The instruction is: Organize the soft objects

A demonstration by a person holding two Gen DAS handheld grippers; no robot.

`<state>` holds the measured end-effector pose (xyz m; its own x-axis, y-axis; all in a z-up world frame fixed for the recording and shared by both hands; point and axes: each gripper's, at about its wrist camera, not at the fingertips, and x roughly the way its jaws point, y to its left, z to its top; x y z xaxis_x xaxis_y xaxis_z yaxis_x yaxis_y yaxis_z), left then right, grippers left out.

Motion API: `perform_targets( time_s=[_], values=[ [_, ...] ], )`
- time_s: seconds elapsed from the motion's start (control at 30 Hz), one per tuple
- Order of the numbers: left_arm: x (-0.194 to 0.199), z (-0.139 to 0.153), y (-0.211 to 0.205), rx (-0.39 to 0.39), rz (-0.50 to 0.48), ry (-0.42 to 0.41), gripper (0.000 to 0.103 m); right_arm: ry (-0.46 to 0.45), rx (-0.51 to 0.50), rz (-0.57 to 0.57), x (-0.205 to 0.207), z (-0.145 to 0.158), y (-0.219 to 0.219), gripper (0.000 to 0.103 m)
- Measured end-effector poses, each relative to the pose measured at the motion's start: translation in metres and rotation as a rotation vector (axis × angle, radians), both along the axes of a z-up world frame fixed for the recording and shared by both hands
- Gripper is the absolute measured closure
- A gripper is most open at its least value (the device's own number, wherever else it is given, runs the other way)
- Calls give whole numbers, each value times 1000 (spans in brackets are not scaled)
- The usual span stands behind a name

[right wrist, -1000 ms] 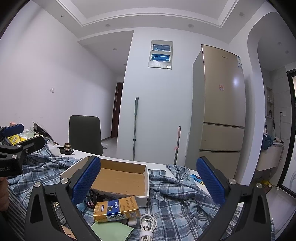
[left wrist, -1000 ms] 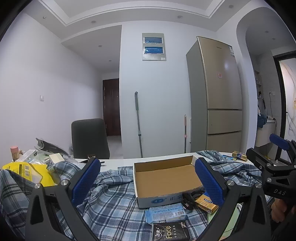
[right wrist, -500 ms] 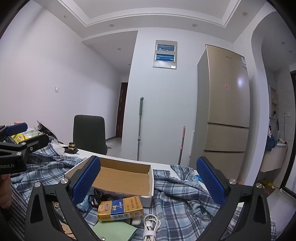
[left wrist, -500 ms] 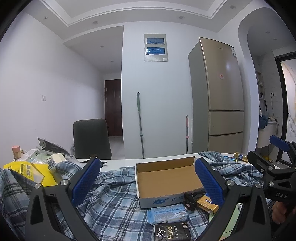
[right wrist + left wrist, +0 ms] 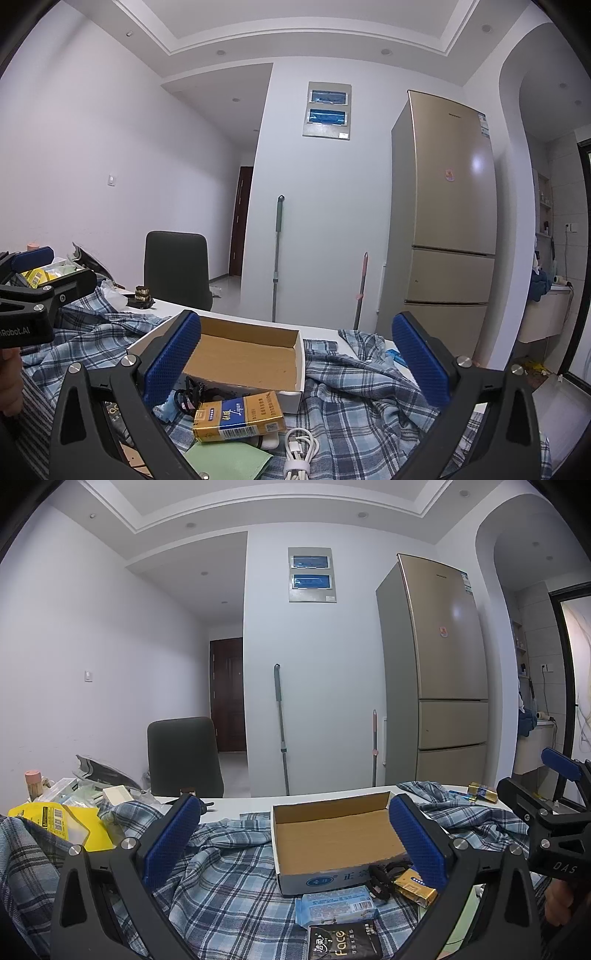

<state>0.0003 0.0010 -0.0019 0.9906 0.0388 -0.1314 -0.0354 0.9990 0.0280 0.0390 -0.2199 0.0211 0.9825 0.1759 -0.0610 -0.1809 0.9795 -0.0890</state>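
Left wrist view had the left gripper spread wide with nothing between its blue pads, hovering above a rumpled blue plaid shirt that covered most of the white table. An open cardboard box sat on the shirt, empty inside. Right in front of the box were a blue tissue pack, a black "Face" packet, a tangle of black hair ties and a gold cigarette pack. A yellow bag lay off to the left on the shirt. The right gripper poked in from the right edge, also above the table.

From the right wrist cam, the right gripper was just as wide apart and held nothing. Below it were the same box, the cigarette pack touching its front wall, a coiled white cable and a green pouch, all on the plaid shirt. The fridge stood in the background.
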Motion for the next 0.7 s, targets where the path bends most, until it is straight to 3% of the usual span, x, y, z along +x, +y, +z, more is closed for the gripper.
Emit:
perform_targets(
  time_s=[0.7],
  values=[
    [0, 4, 1, -9, 15, 22, 0, 15, 10, -11, 3, 0, -3, 0]
  ],
)
